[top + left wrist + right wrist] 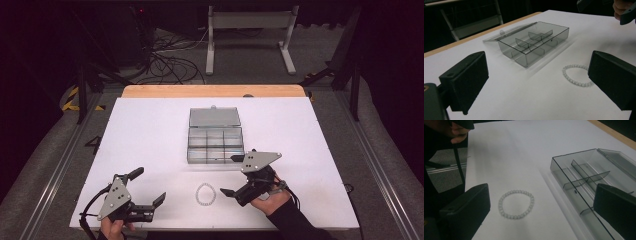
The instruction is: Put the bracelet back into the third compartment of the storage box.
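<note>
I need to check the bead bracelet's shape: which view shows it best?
The right gripper view: the bead bracelet lies whole and close between its jaws. The left gripper view has it partly behind a jaw; the high view shows it small.

**Clearance: white table top**

Open board (150,130) across the frame's left and right thirds. Centre: clear compartment box (215,145), lid flat behind it. Lower centre: bead bracelet (205,194), flanked by left gripper (150,187) and right gripper (231,175), jaws parted.
</note>
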{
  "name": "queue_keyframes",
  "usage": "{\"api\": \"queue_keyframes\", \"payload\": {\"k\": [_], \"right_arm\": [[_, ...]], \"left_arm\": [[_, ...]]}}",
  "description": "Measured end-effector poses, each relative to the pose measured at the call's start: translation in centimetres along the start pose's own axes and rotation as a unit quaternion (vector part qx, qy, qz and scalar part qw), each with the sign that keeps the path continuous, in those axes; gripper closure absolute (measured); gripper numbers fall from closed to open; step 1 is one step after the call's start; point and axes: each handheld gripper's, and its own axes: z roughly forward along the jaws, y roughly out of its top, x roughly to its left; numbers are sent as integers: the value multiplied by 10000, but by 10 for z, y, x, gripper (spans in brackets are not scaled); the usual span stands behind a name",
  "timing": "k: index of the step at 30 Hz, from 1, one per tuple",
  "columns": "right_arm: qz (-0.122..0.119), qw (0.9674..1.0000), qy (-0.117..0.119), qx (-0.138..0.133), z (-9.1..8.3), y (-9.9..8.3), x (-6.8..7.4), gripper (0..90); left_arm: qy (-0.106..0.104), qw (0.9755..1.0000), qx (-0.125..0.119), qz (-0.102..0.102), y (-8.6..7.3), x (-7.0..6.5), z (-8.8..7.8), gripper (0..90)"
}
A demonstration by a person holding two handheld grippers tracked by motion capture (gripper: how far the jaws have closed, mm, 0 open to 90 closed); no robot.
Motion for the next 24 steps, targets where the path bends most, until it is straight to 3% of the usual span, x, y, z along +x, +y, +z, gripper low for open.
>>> {"api": "queue_keyframes", "payload": {"k": [17,19,24], "right_arm": [[-20,9997,214,110,19,11,2,19],[15,9996,239,148,19,11,2,45],[87,9992,353,182,18,11,1,225]], "left_arm": [[-27,10000,13,-19,0,0,0,37],[-31,10000,24,-15,0,0,-1,37],[-24,10000,14,25,0,0,-1,37]]}}
